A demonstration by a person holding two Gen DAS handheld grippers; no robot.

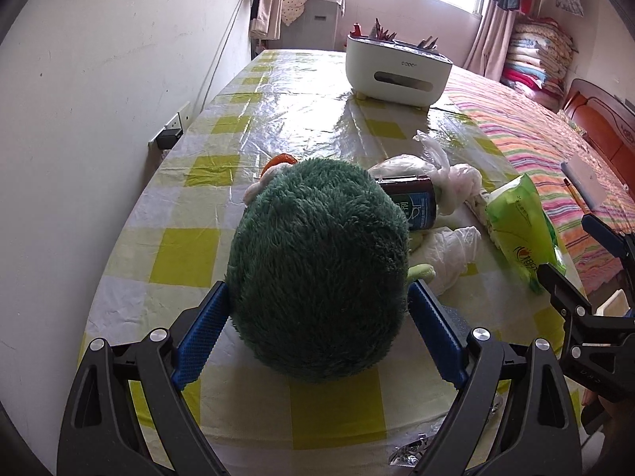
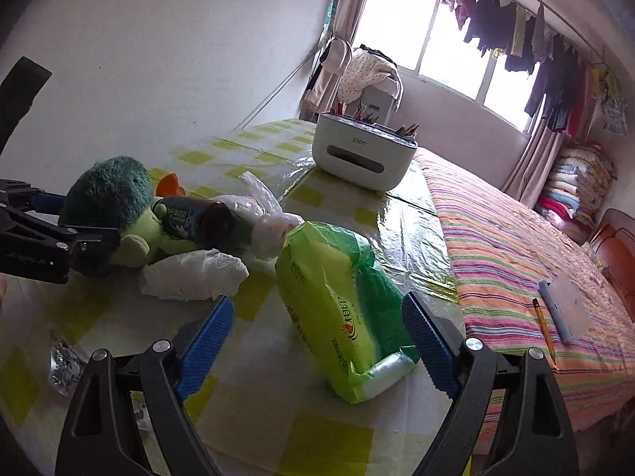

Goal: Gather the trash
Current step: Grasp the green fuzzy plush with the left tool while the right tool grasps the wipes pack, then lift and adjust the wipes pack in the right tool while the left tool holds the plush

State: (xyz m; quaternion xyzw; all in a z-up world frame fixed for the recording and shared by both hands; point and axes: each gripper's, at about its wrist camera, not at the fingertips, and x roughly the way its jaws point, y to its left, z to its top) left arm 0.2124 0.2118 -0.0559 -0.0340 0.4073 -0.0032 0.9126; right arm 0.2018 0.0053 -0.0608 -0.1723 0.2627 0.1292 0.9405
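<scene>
Your left gripper (image 1: 319, 337) has its jaws closed on the plush toy (image 1: 317, 265), blue pads pressed into the green fur on both flanks, low in the centre of the left wrist view. Your right gripper (image 2: 317, 341) stands wide, pads clear of everything, with the green pack (image 2: 337, 309) lying between them at the bottom centre of the right wrist view.

In that right view, the left edge shows a white wall. At lower left a crumpled foil scrap (image 2: 63, 365) lies on the table (image 2: 325, 448), which wears a yellow-and-white checked cloth under glossy clear plastic. Above it the toy sits at mid left, a dark bottle (image 2: 198, 222) on its side touching it. Just right of those lie white plastic bags (image 2: 194, 273), crumpled, beside the pack's upper end. Further back, upper centre, stands a white organiser box (image 2: 361, 158) holding pencils. Right of the table runs a striped bedspread (image 2: 516, 246) with a pencil (image 2: 543, 325) and a grey marker (image 2: 555, 309) on it. Clothes hang on a line across the window (image 2: 436, 39) at upper right, and folded quilts (image 2: 575, 190) stack at the far right.
</scene>
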